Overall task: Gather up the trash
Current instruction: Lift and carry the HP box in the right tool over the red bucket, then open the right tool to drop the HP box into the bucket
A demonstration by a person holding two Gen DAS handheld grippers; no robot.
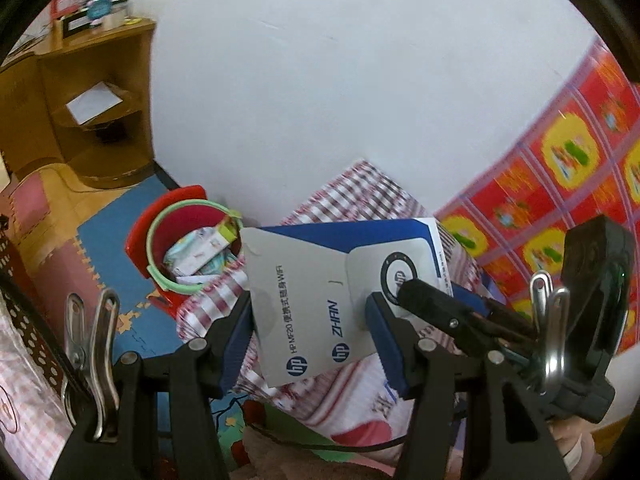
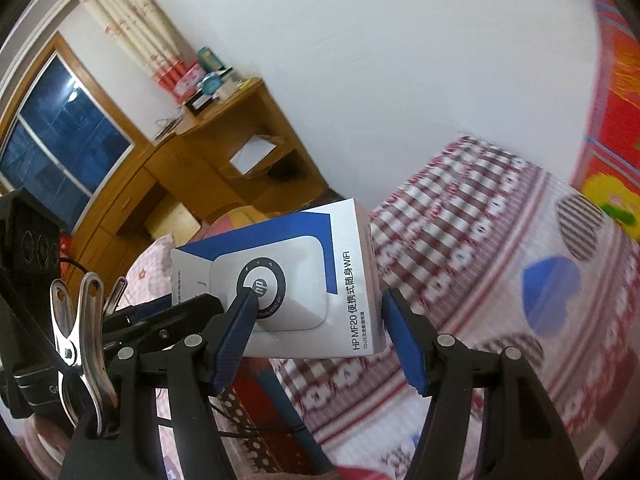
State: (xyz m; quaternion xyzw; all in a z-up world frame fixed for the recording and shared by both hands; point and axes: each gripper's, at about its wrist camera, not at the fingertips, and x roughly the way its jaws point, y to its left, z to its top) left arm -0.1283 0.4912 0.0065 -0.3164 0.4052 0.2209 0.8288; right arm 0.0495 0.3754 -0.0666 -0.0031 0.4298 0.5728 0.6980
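1. The left gripper is clamped on the white-and-blue HP box, its blue pads pressed against two opposite faces.
2. The right gripper straddles the same HP box; its left pad touches the printed face, while its right pad sits just beside the box edge, so a firm clamp cannot be told.
3. The box is held up in the air above the checked bedspread.
4. A red bin with a green ring stands on the blue floor mat, left of the box, with wrappers inside.
5. Beyond the bin stands a wooden desk against the white wall.
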